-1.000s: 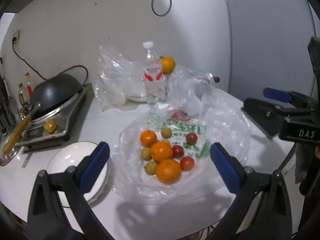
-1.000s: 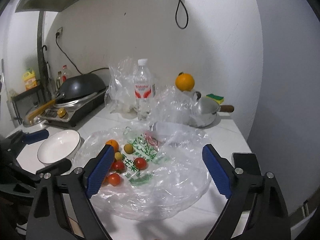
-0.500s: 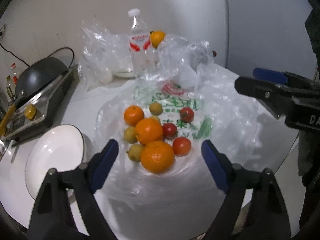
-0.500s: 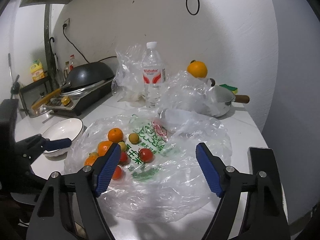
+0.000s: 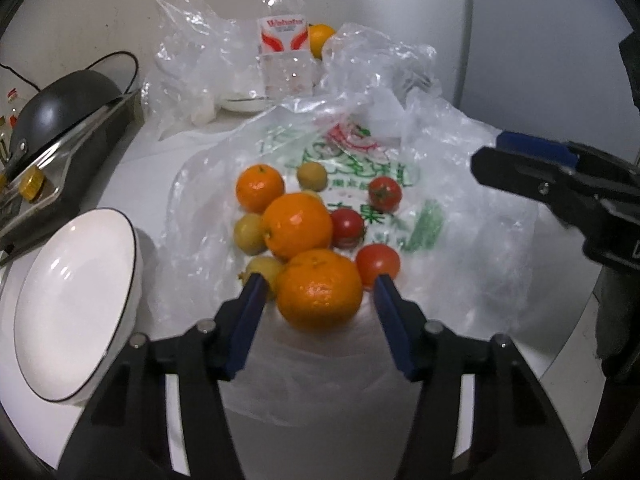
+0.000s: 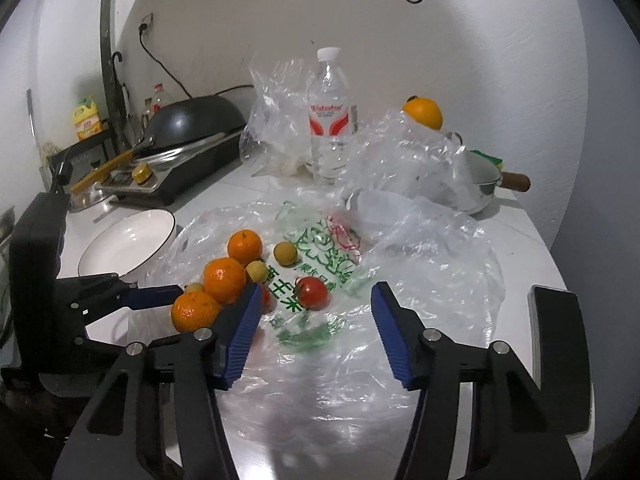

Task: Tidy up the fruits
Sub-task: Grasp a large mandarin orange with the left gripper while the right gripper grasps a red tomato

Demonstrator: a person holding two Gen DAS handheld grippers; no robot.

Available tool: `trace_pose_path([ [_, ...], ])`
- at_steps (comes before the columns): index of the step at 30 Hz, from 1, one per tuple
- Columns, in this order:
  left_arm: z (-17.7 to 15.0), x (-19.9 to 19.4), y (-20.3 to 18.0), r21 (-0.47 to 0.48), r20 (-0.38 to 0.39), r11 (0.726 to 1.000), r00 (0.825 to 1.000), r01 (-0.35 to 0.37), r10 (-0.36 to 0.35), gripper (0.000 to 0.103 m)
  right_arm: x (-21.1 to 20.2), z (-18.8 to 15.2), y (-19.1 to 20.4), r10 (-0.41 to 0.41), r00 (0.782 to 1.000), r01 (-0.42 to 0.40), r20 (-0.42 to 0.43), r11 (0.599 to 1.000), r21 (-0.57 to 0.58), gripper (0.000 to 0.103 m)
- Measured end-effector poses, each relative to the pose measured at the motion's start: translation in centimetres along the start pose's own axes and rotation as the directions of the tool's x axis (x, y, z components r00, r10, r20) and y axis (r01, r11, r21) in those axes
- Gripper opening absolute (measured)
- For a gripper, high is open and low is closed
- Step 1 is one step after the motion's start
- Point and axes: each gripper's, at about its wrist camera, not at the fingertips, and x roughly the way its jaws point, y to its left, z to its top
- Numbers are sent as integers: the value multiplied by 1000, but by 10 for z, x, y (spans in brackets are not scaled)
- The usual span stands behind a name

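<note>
Oranges, red tomatoes and small yellow-green fruits lie on a flattened clear plastic bag [image 5: 460,216] on the white counter. My left gripper [image 5: 318,286] is open, its blue pads on either side of the nearest orange [image 5: 320,290], not visibly touching it. A second orange [image 5: 298,226] sits just behind. My right gripper [image 6: 314,306] is open and empty above the bag, near a red tomato [image 6: 312,292]. The nearest orange also shows in the right wrist view [image 6: 194,311]. An empty white bowl [image 5: 68,304] stands left of the bag.
A water bottle [image 5: 285,36], crumpled plastic bags and another orange [image 6: 423,112] stand at the back. A black wok on a stove [image 6: 192,128] is at the back left. A small saucepan [image 6: 480,184] sits at the right rear. The counter edge is close on the right.
My left gripper has moved forward and down to the fruit pile, and its fingers have narrowed around the nearest orange. My right gripper has moved closer to the bag.
</note>
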Motion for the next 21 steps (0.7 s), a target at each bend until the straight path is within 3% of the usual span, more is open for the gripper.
trace_pose_path([
  [4, -1, 5, 2, 2, -7, 1000, 1000, 8, -8, 47, 9, -2, 5, 6, 1000, -7, -30, 1000, -8, 56],
  [21, -6, -21, 19, -21, 49, 997, 997, 68, -67, 46, 44, -9, 39, 60, 990, -64, -128, 997, -34, 38],
])
